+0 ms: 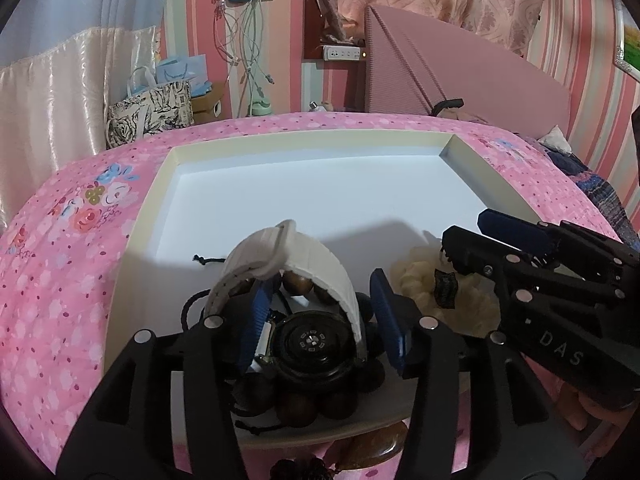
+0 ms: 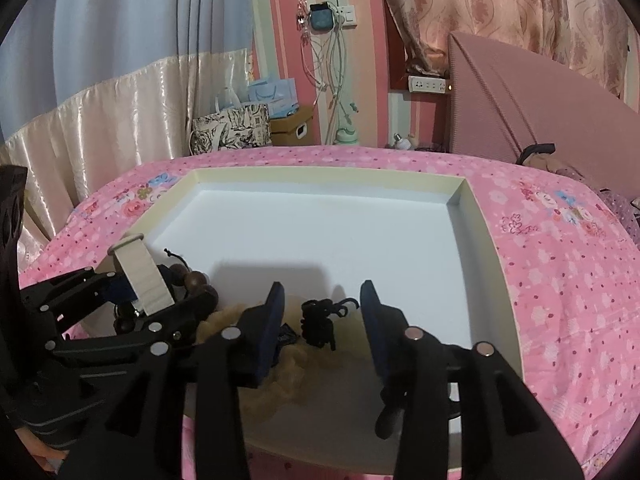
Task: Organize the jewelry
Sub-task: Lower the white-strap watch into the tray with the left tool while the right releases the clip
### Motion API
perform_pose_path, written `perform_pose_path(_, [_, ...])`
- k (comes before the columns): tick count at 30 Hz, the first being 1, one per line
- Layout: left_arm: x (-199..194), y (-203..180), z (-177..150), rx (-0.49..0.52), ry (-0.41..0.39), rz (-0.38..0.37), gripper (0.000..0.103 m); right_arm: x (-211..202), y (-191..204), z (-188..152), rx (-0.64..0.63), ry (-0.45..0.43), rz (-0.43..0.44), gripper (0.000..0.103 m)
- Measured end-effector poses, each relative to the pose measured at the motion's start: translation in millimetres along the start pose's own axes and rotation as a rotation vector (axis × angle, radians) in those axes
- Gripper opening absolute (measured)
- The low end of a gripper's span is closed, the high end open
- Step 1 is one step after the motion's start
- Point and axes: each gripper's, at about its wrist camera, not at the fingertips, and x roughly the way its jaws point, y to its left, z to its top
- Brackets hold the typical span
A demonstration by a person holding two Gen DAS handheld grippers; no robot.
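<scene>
Watch, wooden beads and scrunchie already lie in the tray; left hand-held gripper spread around the watch, right hand-held gripper spread.

Bedroom backdrop beyond the jaws

Ahead of the jaws and underneath them spreads a pink floral bedspread. Farther ahead to the left stands a black-and-white patterned bag beside a cardboard box. White cables hang from a wall socket; a pink headboard rises ahead-right.
</scene>
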Motion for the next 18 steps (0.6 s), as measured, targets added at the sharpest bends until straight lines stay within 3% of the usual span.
perform_pose_path(5, [-3,-3,-3,0.014,0.002,0.025,0.059,-2,-3,-1,0.011,0.001,-0.002,0.040])
perform_pose_path(18, [-10,-4,-12,0.021,0.010,0.090,0.067,-9,-3,-6,0.001,0.006,-0.034,0.040])
